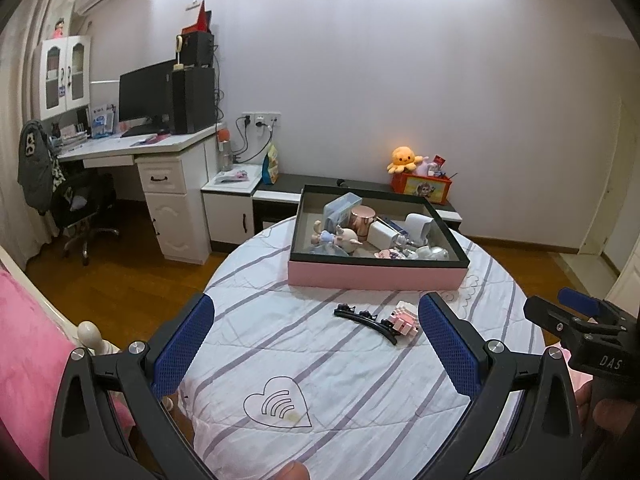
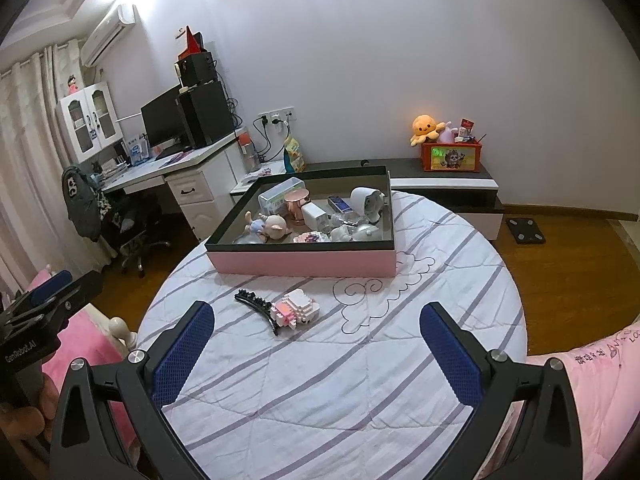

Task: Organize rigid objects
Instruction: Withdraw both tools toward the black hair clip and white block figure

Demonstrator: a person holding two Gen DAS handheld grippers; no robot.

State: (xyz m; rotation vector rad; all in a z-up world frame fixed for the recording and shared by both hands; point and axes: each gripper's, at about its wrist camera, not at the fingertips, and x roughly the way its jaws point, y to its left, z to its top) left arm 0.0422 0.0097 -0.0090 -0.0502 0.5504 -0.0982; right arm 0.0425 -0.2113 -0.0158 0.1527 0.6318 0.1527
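1. My round surface under a white quilted cloth with lilac stripes (image 2: 360,360) drops off to wooden floor (image 2: 572,280) on both sides; a pink bed cover (image 1: 28,360) lies past its left edge.
2. The pink tray with dark rim (image 2: 304,262) takes the far part, already holding small items.
3. A wide bare stretch of cloth lies between the tray and me.
4. My left tongs (image 1: 316,344) and right tongs (image 2: 316,352) both gape wide, released, gripping nothing.
5. The black hair clip (image 2: 258,308) and the pink block-built figure (image 2: 296,308) lie touching, near the tray, ahead of the left tongs' right finger and the right tongs' left finger.
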